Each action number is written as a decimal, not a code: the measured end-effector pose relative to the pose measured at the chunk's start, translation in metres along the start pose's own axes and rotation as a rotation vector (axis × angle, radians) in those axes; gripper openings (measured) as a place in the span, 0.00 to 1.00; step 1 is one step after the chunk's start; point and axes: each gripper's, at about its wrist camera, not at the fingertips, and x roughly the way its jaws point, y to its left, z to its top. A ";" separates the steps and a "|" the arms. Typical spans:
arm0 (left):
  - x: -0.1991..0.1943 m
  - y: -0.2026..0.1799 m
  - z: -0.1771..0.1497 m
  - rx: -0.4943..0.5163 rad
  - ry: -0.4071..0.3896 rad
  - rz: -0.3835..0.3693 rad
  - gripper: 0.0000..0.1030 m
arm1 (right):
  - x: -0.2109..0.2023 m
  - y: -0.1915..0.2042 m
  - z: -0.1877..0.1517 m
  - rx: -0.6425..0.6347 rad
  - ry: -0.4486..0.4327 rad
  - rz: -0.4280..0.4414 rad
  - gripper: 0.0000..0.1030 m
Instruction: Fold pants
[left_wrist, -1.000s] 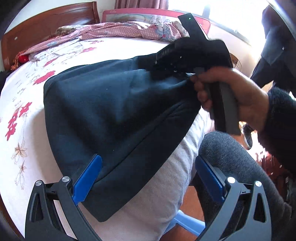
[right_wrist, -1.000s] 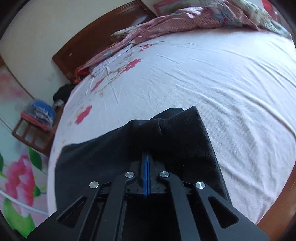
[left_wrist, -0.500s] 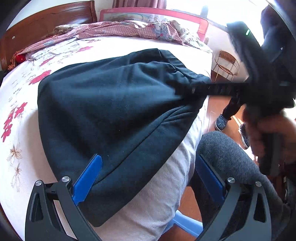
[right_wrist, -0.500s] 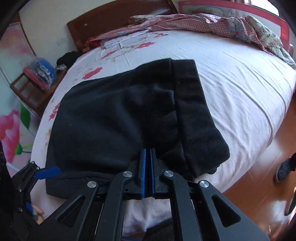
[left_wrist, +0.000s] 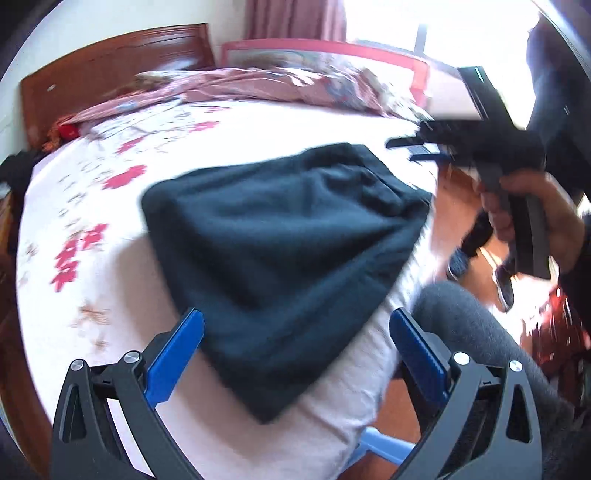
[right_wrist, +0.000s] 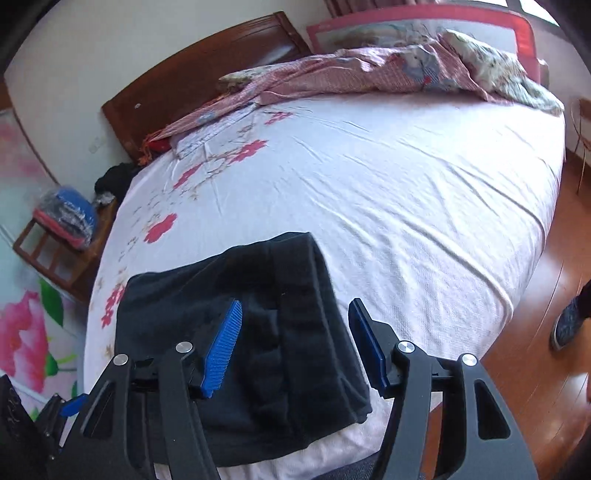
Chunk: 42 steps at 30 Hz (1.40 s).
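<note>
My left-wrist view is smeared with motion blur, so fabric detail is hard to read. The folded dark pants (left_wrist: 280, 258) lie on the white floral bedsheet (left_wrist: 92, 229) near the bed's close edge, their nearest corner overhanging toward 6 o'clock. My left gripper (left_wrist: 295, 354) hovers just short of that corner, blue pads spread wide, holding nothing. At 2 o'clock my right hand (left_wrist: 524, 210) holds the right gripper (left_wrist: 413, 149) above the pants' far right corner; its fingertips are blurred.

From the right wrist the picture is sharp. The right gripper (right_wrist: 293, 345) has its jaws parted over the pants' waistband end (right_wrist: 303, 332), which sits at 6 o'clock and is partly hidden behind the gripper frame. Half a second ago these pads were pinched on that cloth; they have since let go, and the pants rest flat. Open sheet stretches from 12 to 3 o'clock, up to a crumpled pink quilt (right_wrist: 369, 70) against the wooden headboard (right_wrist: 192, 74). Wood floor (right_wrist: 535, 369) shows past the mattress edge at 4 o'clock.
</note>
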 end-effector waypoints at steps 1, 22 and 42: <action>-0.004 0.020 0.006 -0.062 -0.012 0.000 0.98 | 0.007 -0.009 0.002 0.019 0.038 0.048 0.58; 0.075 0.148 -0.007 -0.768 0.029 -0.440 0.98 | 0.076 -0.077 -0.014 0.174 0.255 0.564 0.79; 0.109 0.115 0.002 -0.738 0.132 -0.587 0.98 | 0.079 -0.042 -0.034 0.127 0.384 0.651 0.79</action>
